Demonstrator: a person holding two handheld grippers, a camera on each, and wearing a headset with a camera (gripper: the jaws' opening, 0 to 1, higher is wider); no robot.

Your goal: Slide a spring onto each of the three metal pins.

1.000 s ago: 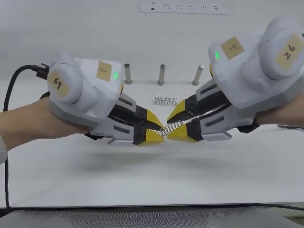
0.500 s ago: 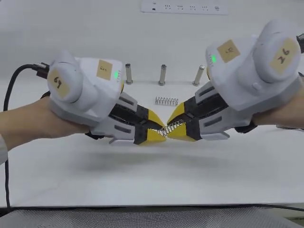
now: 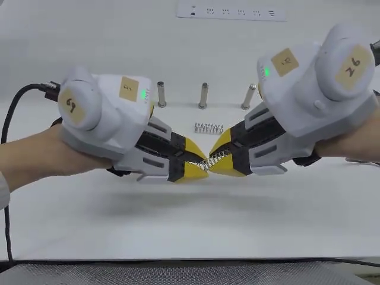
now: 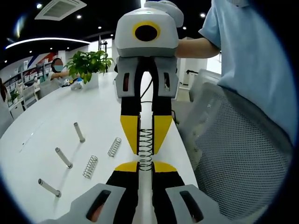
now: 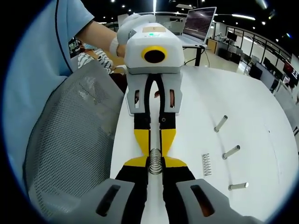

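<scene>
Sitting under everything is the white workbench (image 3: 190, 221), bare across the front; over it the two grippers meet nose to nose, yellow tips almost touching; the left gripper (image 3: 196, 161) comes in from the person's left hand, and its jaws are clenched on one end of the held spring (image 3: 209, 160); the right gripper (image 3: 219, 156) comes in from the other side, and its jaws are pinched on the other end of that same spring, so the thing is hanging in the air between the two, stretched a bit, clear of the tabletop; in the left gripper view you can see it running straight from that gripper's own tips up into the other pair.

Further back there's a white power strip (image 3: 230, 11) along the far edge; in front of it the metal pins (image 3: 203, 95) stand in a row of three, upright or close to it, well apart from each other, all bare with nothing on them.

Smallest bits: a loose spring (image 3: 208, 127) lies flat on the bench between the pins and the gripper tips; the left gripper view shows a second loose spring (image 4: 90, 166) lying on the table near it.
</scene>
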